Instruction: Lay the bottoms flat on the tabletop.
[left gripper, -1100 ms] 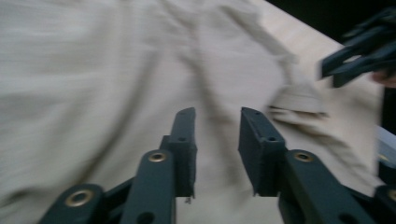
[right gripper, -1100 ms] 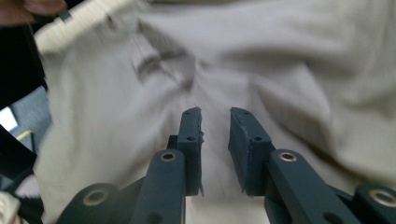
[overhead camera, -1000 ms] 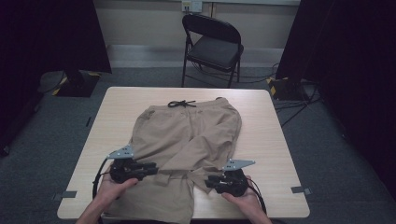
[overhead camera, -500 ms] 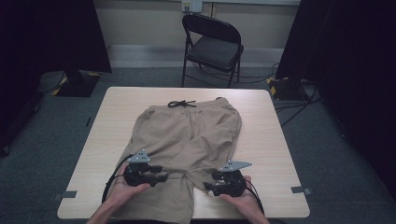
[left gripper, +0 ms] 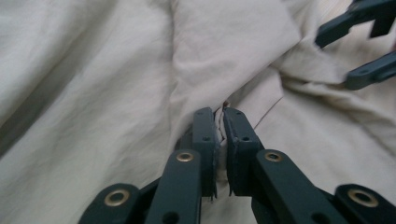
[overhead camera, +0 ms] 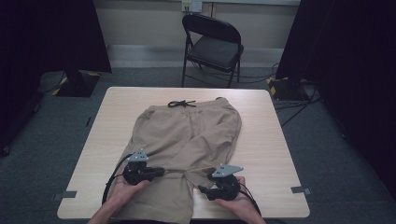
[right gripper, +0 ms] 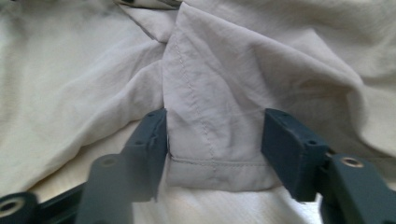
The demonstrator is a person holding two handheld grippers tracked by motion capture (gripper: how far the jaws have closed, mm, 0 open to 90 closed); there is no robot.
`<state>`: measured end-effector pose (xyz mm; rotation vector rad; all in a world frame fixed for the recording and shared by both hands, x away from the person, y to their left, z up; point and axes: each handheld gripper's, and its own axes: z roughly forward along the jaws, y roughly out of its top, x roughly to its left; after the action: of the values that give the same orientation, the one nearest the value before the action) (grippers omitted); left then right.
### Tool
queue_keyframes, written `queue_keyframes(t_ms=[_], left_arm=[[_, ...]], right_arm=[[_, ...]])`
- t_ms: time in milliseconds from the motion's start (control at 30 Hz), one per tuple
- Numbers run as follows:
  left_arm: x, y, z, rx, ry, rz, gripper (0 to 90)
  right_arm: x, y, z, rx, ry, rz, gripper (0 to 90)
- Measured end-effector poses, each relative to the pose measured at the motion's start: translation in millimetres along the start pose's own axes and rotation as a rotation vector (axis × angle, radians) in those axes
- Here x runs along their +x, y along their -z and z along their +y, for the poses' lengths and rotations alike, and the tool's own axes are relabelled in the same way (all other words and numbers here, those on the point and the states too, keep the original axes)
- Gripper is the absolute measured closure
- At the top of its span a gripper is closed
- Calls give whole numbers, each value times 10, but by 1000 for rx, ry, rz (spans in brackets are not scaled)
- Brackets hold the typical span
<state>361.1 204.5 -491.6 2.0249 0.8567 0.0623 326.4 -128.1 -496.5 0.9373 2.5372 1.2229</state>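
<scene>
Beige trousers (overhead camera: 187,135) lie flat on the wooden table (overhead camera: 266,140), waistband and black drawstring (overhead camera: 181,103) at the far side. One leg runs to the near edge; the other is folded over. My left gripper (overhead camera: 160,171) sits on the near part of the cloth, and in the left gripper view it (left gripper: 220,114) is shut on a pinched ridge of fabric (left gripper: 224,70). My right gripper (overhead camera: 202,189) lies to its right, open. In the right gripper view its (right gripper: 214,126) jaws straddle a stitched hem corner (right gripper: 215,135) without touching it.
A black folding chair (overhead camera: 212,46) stands beyond the table's far edge. Dark curtains hang at both sides and cables run over the floor at the right (overhead camera: 299,98). Bare tabletop lies left and right of the trousers. Tape marks (overhead camera: 299,190) sit near the front corners.
The left gripper has slid right, toward the middle of the trousers. The right gripper has shifted a little left, so the two now stand closer together.
</scene>
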Motion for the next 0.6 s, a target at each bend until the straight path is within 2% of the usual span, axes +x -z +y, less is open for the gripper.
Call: queue_keyframes(t_ms=[33, 67, 100, 133, 200, 300, 467, 533, 600], left_arm=[[1, 8, 3, -12, 5, -4, 847], [5, 25, 7, -23, 14, -18, 854], [7, 47, 14, -36, 20, -24, 854], [14, 78, 23, -49, 24, -37, 856], [17, 113, 34, -71, 32, -48, 864], [29, 165, 43, -95, 44, -63, 866], [-4, 204, 67, -117, 38, -84, 867], [-29, 200, 81, -121, 36, -96, 868], [-74, 200, 92, -120, 27, -110, 869]], right_arm=[[1, 1, 3, 4, 7, -10, 452], [0, 3, 3, 6, 28, -26, 521], [0, 3, 3, 6, 28, -26, 521], [-12, 6, 2, 2, 27, -32, 593], [-94, 22, -1, -6, -31, -16, 687], [-175, 54, -14, -4, -68, -2, 793], [-240, 222, -17, -60, -105, 23, 829], [-292, 326, -12, -90, -137, 18, 833], [-335, 451, -10, -122, -142, 3, 835]])
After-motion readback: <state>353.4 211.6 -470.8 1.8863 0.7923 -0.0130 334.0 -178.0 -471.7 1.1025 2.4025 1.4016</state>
